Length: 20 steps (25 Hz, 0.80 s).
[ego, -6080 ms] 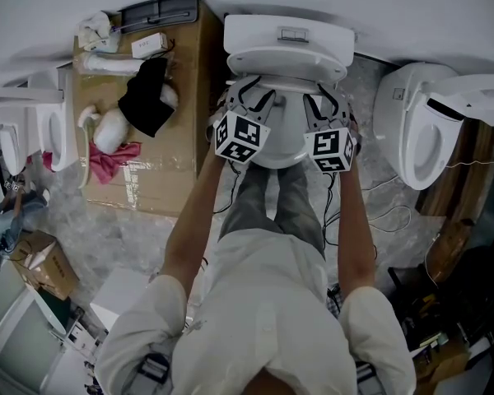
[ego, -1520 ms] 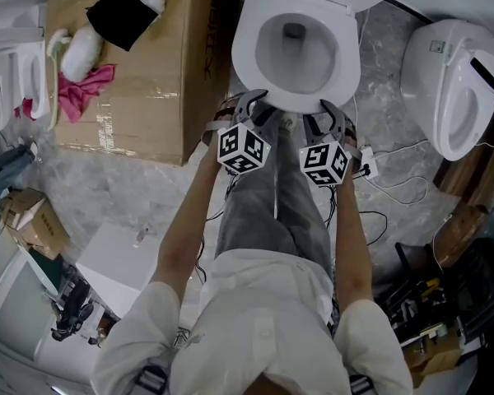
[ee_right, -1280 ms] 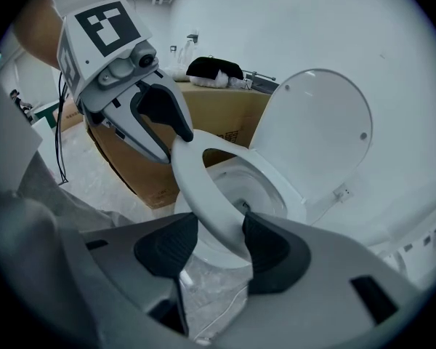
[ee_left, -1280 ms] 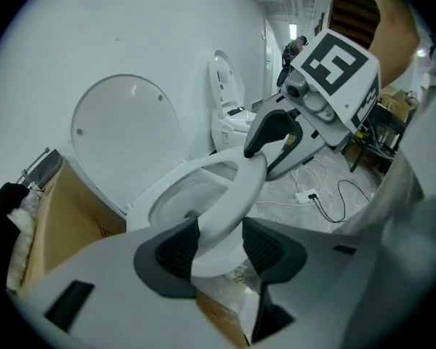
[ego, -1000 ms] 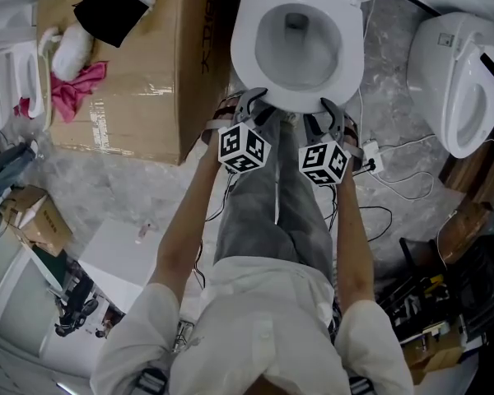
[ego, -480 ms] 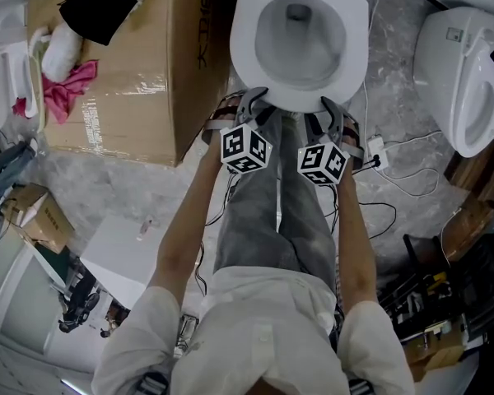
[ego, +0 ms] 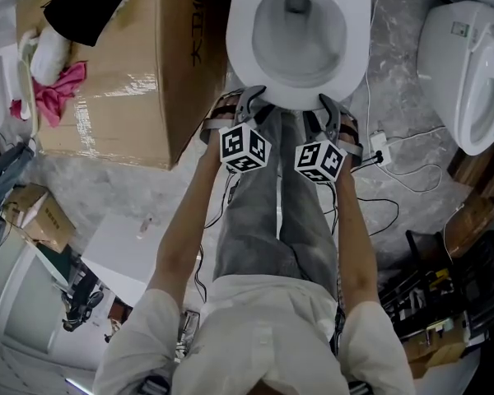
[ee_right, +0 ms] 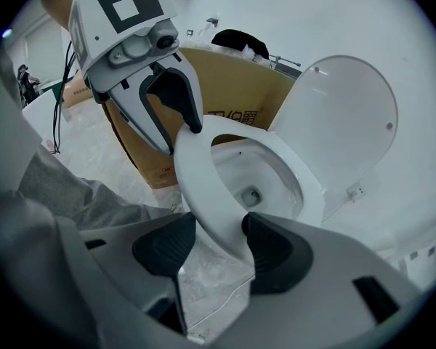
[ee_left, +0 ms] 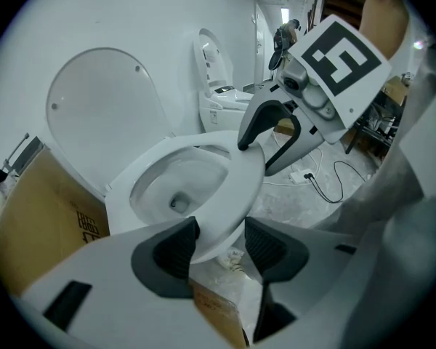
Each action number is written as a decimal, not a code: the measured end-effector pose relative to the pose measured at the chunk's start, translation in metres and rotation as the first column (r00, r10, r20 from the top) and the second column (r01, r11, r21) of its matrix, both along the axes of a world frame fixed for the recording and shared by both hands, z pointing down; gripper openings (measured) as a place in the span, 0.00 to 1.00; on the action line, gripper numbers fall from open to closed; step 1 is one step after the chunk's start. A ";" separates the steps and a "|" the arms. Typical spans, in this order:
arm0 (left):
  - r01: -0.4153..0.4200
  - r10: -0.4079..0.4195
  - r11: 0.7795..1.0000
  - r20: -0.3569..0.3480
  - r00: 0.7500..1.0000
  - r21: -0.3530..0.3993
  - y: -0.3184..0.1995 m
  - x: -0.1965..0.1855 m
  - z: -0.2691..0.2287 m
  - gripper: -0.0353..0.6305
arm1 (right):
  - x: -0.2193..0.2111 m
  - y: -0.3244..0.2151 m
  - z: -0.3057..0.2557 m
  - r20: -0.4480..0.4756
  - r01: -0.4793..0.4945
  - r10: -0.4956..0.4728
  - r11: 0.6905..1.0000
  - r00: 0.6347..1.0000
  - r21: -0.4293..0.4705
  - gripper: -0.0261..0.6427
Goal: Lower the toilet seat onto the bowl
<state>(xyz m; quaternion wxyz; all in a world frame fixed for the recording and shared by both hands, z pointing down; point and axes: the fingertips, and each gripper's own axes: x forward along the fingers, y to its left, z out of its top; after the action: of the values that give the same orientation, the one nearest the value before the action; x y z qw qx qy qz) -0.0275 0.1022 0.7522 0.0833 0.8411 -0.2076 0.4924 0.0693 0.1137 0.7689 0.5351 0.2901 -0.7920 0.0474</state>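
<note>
The white toilet seat (ego: pixel 240 35) lies down over the bowl (ego: pixel 296 23), and the lid (ee_left: pixel 102 107) stands upright behind it. My left gripper (ego: pixel 249 99) is at the seat's front rim on the left, my right gripper (ego: pixel 328 105) at the front rim on the right. In the left gripper view the seat's front edge (ee_left: pixel 236 195) sits between the two dark pads of the left gripper (ee_left: pixel 221 242). In the right gripper view the seat's rim (ee_right: pixel 203 187) passes between the pads of the right gripper (ee_right: pixel 219 242). Both are shut on the seat.
A large cardboard box (ego: pixel 123 72) stands close to the toilet's left, with a black cloth (ego: pixel 82 11) and a pink cloth (ego: pixel 53 97) on top. A second toilet (ego: pixel 469 64) is at the right. A power strip (ego: pixel 380 149) with cables lies on the floor. The person's legs (ego: pixel 276 212) are in front of the bowl.
Six seconds ago both grippers were up by the tank. Over the last second and a half they stay on the seat's front rim, and the view drifts slightly.
</note>
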 end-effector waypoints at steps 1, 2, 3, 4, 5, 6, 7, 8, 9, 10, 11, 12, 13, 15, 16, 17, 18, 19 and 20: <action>0.000 0.000 1.000 0.000 1.000 -0.004 0.001 0.000 0.002 0.39 | 0.000 0.001 0.003 -0.005 0.003 -0.003 1.000 1.000 0.000 0.38; 0.000 0.000 1.000 -0.001 1.000 -0.009 0.002 0.000 0.004 0.39 | 0.000 0.002 0.005 -0.010 0.006 -0.006 1.000 1.000 0.001 0.38; 0.001 -0.001 1.000 -0.003 1.000 -0.013 0.003 0.001 0.007 0.39 | 0.001 0.003 0.008 -0.016 0.009 -0.009 1.000 1.000 0.004 0.38; 0.001 -0.001 1.000 -0.004 1.000 -0.017 0.003 0.001 0.009 0.39 | 0.001 0.003 0.010 -0.022 0.013 -0.013 1.000 1.000 0.008 0.38; 0.000 0.000 1.000 -0.005 1.000 -0.020 0.004 0.001 0.011 0.39 | 0.001 0.004 0.013 -0.028 0.015 -0.015 1.000 0.999 0.013 0.38; 0.000 0.000 1.000 -0.004 1.000 -0.023 0.005 0.001 0.014 0.39 | 0.001 0.004 0.015 -0.033 0.017 -0.017 1.000 0.999 0.017 0.38; 0.000 0.000 1.000 -0.004 1.000 -0.026 0.006 0.001 0.017 0.39 | 0.001 0.005 0.018 -0.039 0.019 -0.018 1.000 0.999 0.020 0.38; 0.000 0.000 1.000 -0.003 1.000 -0.029 0.007 0.001 0.020 0.39 | 0.001 0.006 0.022 -0.044 0.020 -0.019 1.000 0.999 0.021 0.38; 0.000 0.000 0.999 -0.003 1.000 -0.032 0.007 0.001 0.023 0.39 | 0.001 0.007 0.025 -0.050 0.022 -0.020 1.000 0.999 0.022 0.38; 0.000 0.000 0.999 -0.003 1.000 -0.035 0.008 0.001 0.026 0.39 | 0.001 0.007 0.028 -0.055 0.024 -0.022 0.999 0.998 0.023 0.38; 0.000 0.000 0.999 -0.003 1.000 -0.038 0.008 0.001 0.029 0.39 | 0.001 0.008 0.031 -0.059 0.027 -0.025 0.999 0.998 0.025 0.38; 0.000 0.000 0.999 -0.003 1.000 -0.041 0.009 0.001 0.031 0.39 | 0.001 0.008 0.034 -0.063 0.030 -0.029 0.999 0.998 0.026 0.38; 0.000 0.000 0.999 -0.004 1.000 -0.044 0.009 0.001 0.034 0.39 | 0.001 0.008 0.036 -0.067 0.035 -0.033 0.999 0.997 0.027 0.38; 0.000 0.000 0.999 -0.003 1.000 -0.048 0.010 0.000 0.039 0.39 | 0.000 0.010 0.042 -0.074 0.044 -0.042 0.999 0.996 0.026 0.38; 0.000 0.000 0.999 -0.003 1.000 -0.050 0.011 0.000 0.042 0.39 | 0.000 0.010 0.045 -0.077 0.048 -0.046 0.999 0.996 0.025 0.38; 0.001 -0.001 0.999 -0.003 1.000 -0.053 0.012 0.000 0.045 0.39 | 0.000 0.011 0.048 -0.079 0.052 -0.050 0.998 0.996 0.023 0.38; 0.002 -0.002 0.998 -0.003 1.000 -0.057 0.012 0.000 0.047 0.39 | 0.000 0.012 0.050 -0.082 0.055 -0.054 0.998 0.995 0.021 0.38; 0.003 -0.003 0.998 -0.004 1.000 -0.060 0.013 -0.001 0.049 0.39 | 0.000 0.013 0.053 -0.083 0.058 -0.056 0.998 0.995 0.019 0.38; 0.005 -0.005 0.998 -0.003 1.000 -0.064 0.013 -0.001 0.052 0.39 | 0.000 0.013 0.055 -0.085 0.059 -0.058 0.998 0.995 0.017 0.38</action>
<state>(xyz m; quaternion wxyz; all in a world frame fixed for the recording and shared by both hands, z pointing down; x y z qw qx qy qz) -0.0280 0.1156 0.8039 0.1119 0.8383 -0.1936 0.4972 0.0691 0.1269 0.8241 0.5663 0.2737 -0.7773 0.0116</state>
